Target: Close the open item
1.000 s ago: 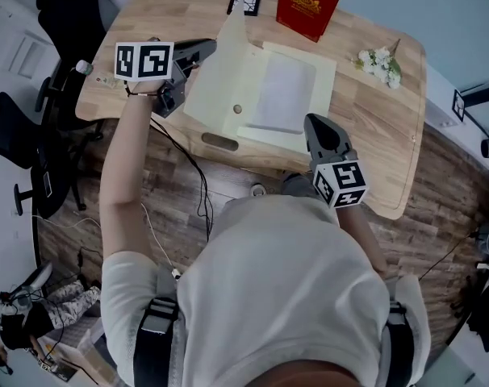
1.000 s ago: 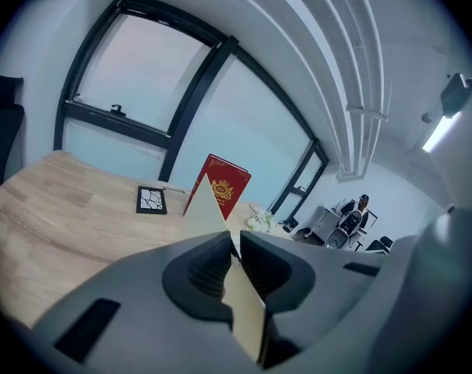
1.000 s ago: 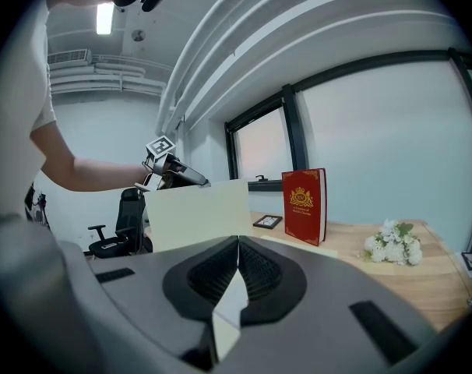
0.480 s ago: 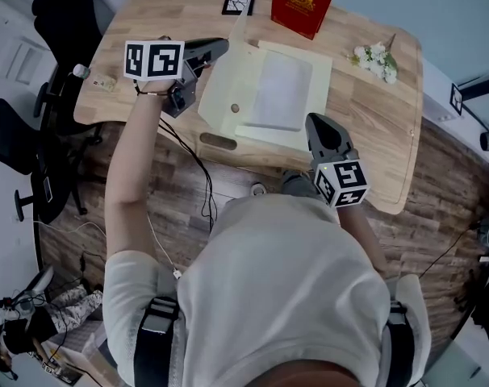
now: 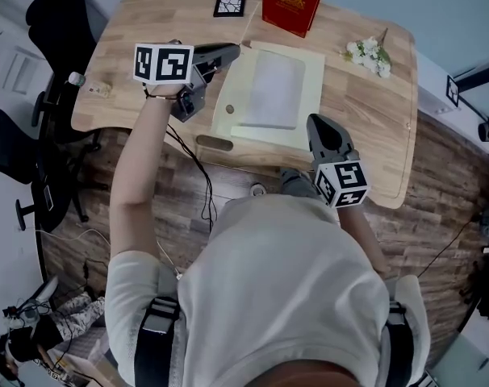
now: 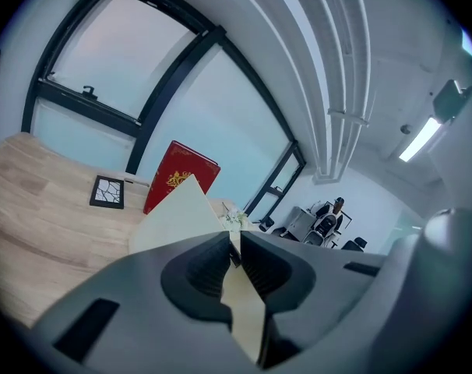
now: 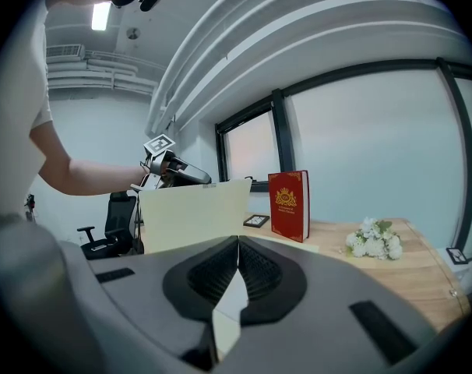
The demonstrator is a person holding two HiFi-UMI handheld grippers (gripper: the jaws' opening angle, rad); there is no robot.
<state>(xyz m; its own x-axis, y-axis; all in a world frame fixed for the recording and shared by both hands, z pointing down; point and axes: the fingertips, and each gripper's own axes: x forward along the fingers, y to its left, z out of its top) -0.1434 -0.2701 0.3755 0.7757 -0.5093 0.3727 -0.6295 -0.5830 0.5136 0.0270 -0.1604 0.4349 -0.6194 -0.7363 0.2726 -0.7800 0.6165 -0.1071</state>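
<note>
Pale wood makes up the table (image 5: pixel 374 127), which stands on a darker plank floor with black office chairs (image 5: pixel 55 18) off to the person's left. A cream folder (image 5: pixel 311 95) lies open in the middle of the tabletop with a white sheet (image 5: pixel 273 87) on its lower leaf. Its cover (image 5: pixel 231 87) is raised steeply from the left side, not lying flat.

The left gripper (image 5: pixel 231 52) reaches in from the left. In the left gripper view its jaws are pressed together on the cover's far corner, with the cream card pinched in the narrow seam between the pads and running down through the gap behind them.

The right gripper (image 5: pixel 315 122) sits at the folder's near right corner, low over the table edge. In the right gripper view its jaws are also closed – they meet at the tips, and a strip of cream card from the lower leaf shows clamped in the slot below. From that view the lifted cover stands as a broad upright panel, held at its top by the other gripper.

A red book (image 5: pixel 291 2) stands upright at the far edge of the table, just beyond the folder. A small black-framed tile (image 5: pixel 230 2) lies beside it on the left. A sprig of white flowers (image 5: pixel 369 57) rests on the wood to the right, well apart from the folder.
</note>
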